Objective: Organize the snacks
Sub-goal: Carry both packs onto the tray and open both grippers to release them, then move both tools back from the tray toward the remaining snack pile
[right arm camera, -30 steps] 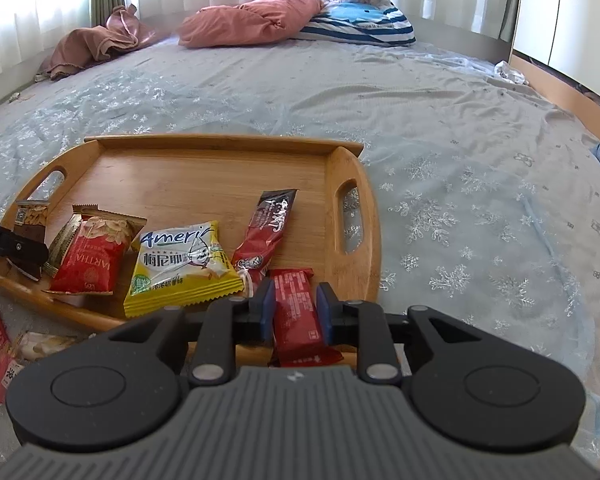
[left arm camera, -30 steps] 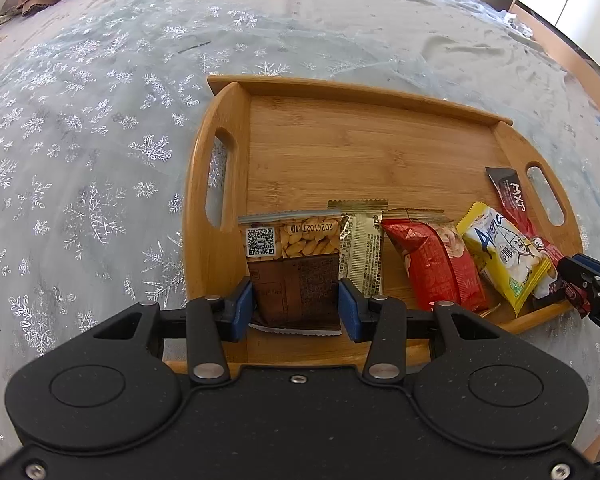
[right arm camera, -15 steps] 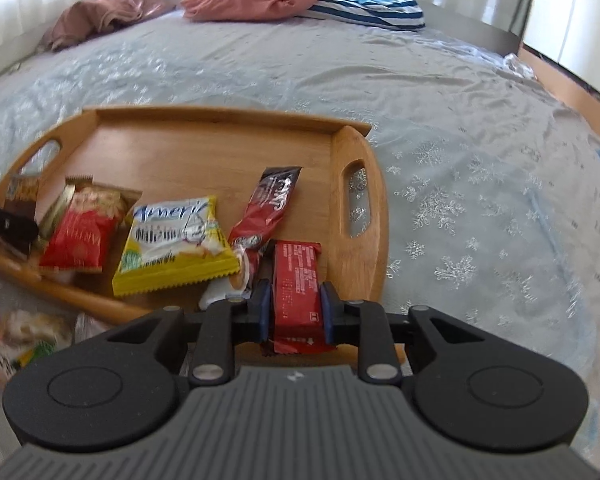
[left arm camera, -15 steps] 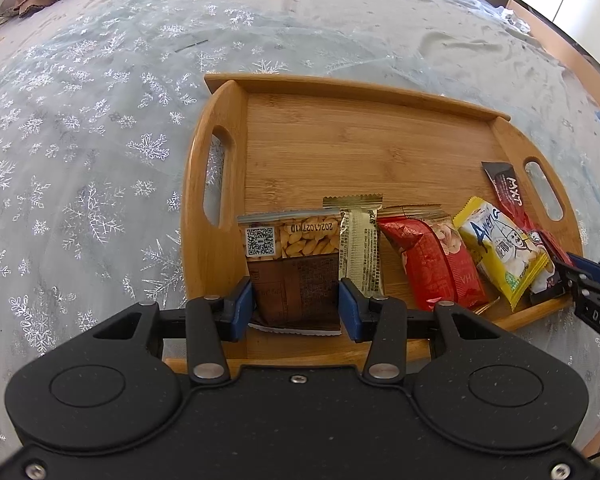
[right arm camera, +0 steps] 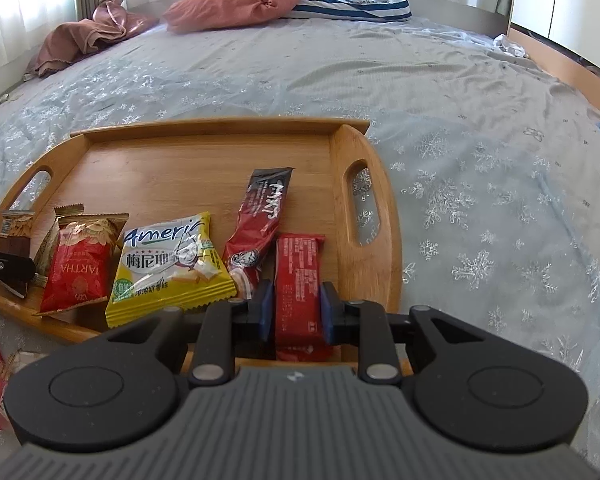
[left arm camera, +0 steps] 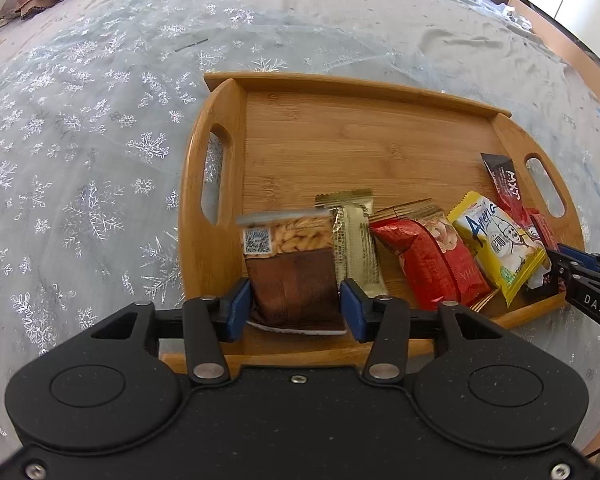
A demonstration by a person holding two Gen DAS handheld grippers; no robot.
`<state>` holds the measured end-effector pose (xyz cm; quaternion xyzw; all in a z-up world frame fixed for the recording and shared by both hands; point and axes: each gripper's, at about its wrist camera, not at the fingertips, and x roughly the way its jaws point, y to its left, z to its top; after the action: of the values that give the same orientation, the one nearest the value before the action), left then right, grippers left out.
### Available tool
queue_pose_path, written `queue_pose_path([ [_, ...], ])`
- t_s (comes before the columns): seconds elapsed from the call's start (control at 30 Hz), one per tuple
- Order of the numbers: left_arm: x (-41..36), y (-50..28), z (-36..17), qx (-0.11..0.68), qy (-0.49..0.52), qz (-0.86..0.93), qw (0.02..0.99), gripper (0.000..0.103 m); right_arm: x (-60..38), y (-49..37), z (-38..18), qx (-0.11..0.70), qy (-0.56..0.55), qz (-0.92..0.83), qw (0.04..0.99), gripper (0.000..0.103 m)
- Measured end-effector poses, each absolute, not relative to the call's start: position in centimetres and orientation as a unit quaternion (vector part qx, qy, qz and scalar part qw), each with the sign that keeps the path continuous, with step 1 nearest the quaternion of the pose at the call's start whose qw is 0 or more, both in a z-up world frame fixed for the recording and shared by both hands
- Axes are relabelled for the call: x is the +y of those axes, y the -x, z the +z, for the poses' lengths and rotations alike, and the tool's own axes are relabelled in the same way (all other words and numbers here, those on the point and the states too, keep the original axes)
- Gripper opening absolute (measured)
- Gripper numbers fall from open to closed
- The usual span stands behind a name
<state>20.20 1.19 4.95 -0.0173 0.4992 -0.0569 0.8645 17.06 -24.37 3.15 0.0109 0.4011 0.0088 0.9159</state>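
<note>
Jaws of both grippers are opening: left gripper [left arm camera: 294,308] around the nut packet [left arm camera: 296,268], right gripper [right arm camera: 296,306] around the red bar [right arm camera: 298,280], pads just clear, on the tray [right arm camera: 172,160].

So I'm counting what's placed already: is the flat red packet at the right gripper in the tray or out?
In: the flat red packet lies on the tray floor beside the right handle, between the opening right gripper jaws.
</note>
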Motion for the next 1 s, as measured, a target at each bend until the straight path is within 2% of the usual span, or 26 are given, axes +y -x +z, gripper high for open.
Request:
queue_pose_path([
  [0.03, 1.2, -20.2, 5.0, 0.499, 0.018, -0.058, 0.865, 0.050, -24.4, -17.0, 3.2, 0.400, -0.011, 0.010, 0.916, 0.041],
  [0.1, 1.2, -20.0, 5.0, 0.498, 0.019, -0.058, 0.865, 0.055, -24.4, -16.8, 3.3, 0.399, -0.008, 0.012, 0.917, 0.042],
  [0.17, 1.2, -19.9, 5.2, 0.495, 0.022, -0.064, 0.867, 0.067, -24.4, -16.6, 3.5, 0.396, -0.005, 0.012, 0.918, 0.045],
  [0.27, 0.9, -19.6, 5.5, 0.487, 0.018, -0.066, 0.871, 0.078, -24.3, -16.3, 3.8, 0.392, 0.001, 0.009, 0.920, 0.049],
  [0.57, 0.6, -17.5, 6.6, 0.452, -0.005, -0.064, 0.890, 0.092, -24.5, -14.8, 4.5, 0.374, 0.009, -0.001, 0.927, 0.064],
  [1.0, 1.4, -12.7, 8.6, 0.394, 0.000, -0.090, 0.915, 0.098, -24.3, -11.5, 6.2, 0.342, -0.012, 0.023, 0.939, 0.080],
])
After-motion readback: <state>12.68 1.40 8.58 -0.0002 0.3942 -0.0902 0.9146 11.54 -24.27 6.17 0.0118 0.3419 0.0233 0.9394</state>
